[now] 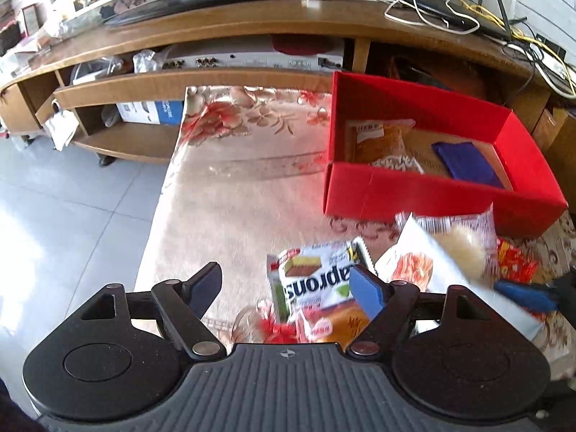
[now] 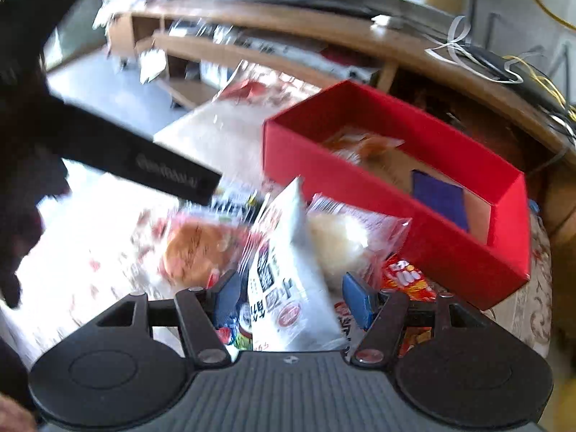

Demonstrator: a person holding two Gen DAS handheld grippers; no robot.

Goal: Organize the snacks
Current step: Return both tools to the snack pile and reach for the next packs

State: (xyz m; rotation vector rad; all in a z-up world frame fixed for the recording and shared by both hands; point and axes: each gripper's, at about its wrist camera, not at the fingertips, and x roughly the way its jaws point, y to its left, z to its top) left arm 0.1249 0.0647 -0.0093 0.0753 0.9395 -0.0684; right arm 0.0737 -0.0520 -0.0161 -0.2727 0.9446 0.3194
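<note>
The right gripper (image 2: 288,293), spread open around the white packet (image 2: 291,288), is best closed squarely on it before it is carried to the red box (image 2: 424,237).

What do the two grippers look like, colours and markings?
Both match: the left gripper and right gripper have ribbed dark grey bodies with a small cross mark, black linkage arms with silver rivets, round black discs either side, and blue finger pads. No cables show.
</note>
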